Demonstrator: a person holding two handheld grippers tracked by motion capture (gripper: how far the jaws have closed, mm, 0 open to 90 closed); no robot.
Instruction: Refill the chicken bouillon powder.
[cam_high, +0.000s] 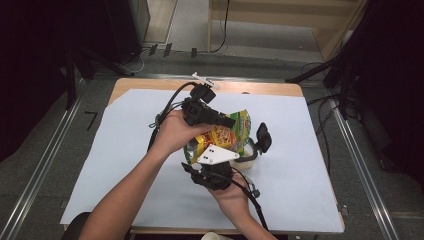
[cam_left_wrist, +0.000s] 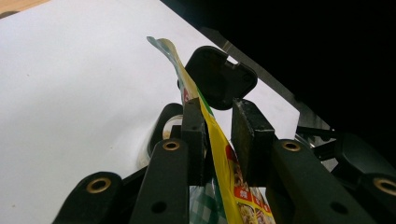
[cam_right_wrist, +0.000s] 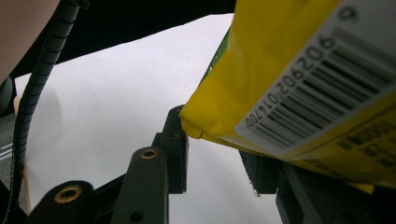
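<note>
A white sheet covers nearly all of a wooden table, which stands on grey floor between two metal rails; left of the table the room is dark, with black stands, and cables run over the floor beyond its far edge. On the sheet there is one snack bag, yellow and green with a red picture, held up off the surface near the table's middle, and one pale round container just under the bag's right side. Two grippers work here. The left gripper comes in from the bag's left; in the left gripper view the bag's thin sealed edge passes between the jaws, touching the left pad, with a gap to the right one, so a firm grip cannot be told. The right gripper sits just below the bag; in the right gripper view its jaws stand partly apart under the bag's barcoded corner, and whether they pinch it cannot be told.
</note>
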